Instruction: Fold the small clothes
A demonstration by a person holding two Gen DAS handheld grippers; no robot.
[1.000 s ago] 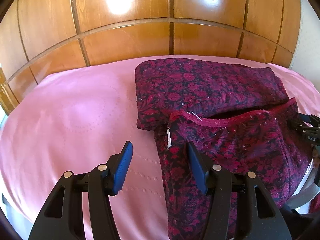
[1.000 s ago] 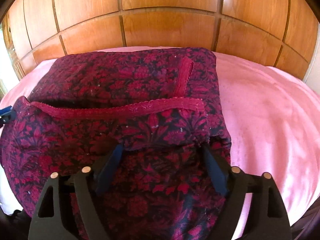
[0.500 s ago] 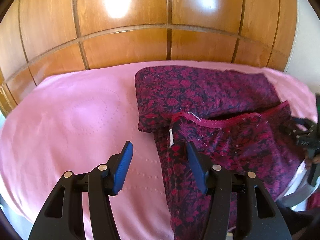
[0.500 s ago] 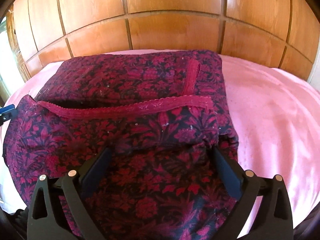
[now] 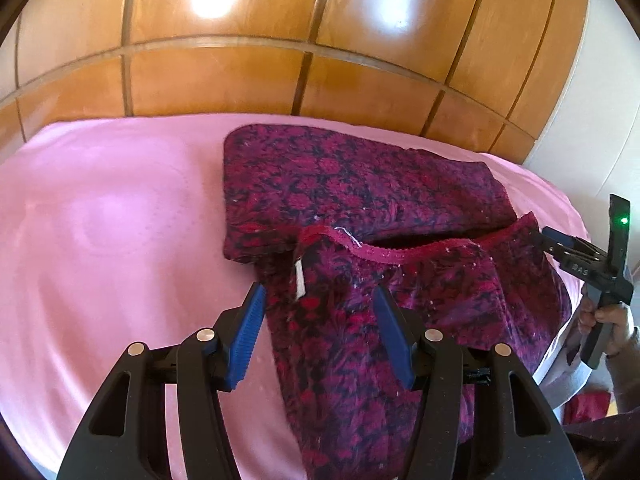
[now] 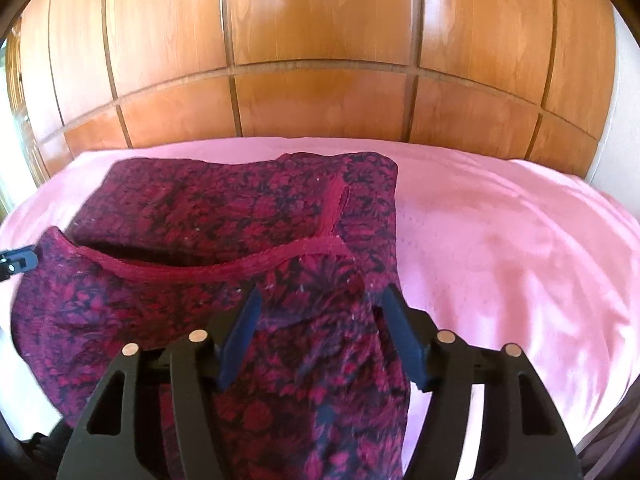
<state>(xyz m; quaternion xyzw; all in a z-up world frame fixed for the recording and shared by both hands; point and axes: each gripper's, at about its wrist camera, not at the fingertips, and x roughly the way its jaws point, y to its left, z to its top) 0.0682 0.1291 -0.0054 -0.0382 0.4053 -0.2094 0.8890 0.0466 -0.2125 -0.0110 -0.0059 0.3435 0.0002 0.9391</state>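
The dark garment (image 5: 360, 184) of thin woven cloth, printed all over with crimson and magenta flowers on a near-black ground, lies on a pale pink bedcover (image 5: 112, 232) in front of a glossy panelled wooden wall (image 5: 240, 40). Its far half rests flat as a rough rectangle with rounded corners. Its near half is draped toward the cameras and hangs over the bed's front edge. A plain crimson trimmed edge (image 5: 400, 254), slightly scalloped, runs across the middle, and a dark gap shows beneath it where the upper layer stands off the lower one. A small white tag (image 5: 299, 280) hangs just below that edge on the garment's left side. In the right wrist view, a second strip of the same crimson trim (image 6: 334, 208) runs up the flat half and meets the crosswise edge.

The left gripper (image 5: 320, 332), black plastic with ribbed blue pads (image 5: 248, 332), has its jaws spread apart. The garment's left border lies in the gap between them, and neither pad presses the cloth. The right gripper (image 6: 320, 332) is likewise spread, with soft folds of the hanging cloth bunched between its dark blue pads (image 6: 240, 332), unclamped. The bedcover looks smooth and faintly quilted, with dotted circular stitching.
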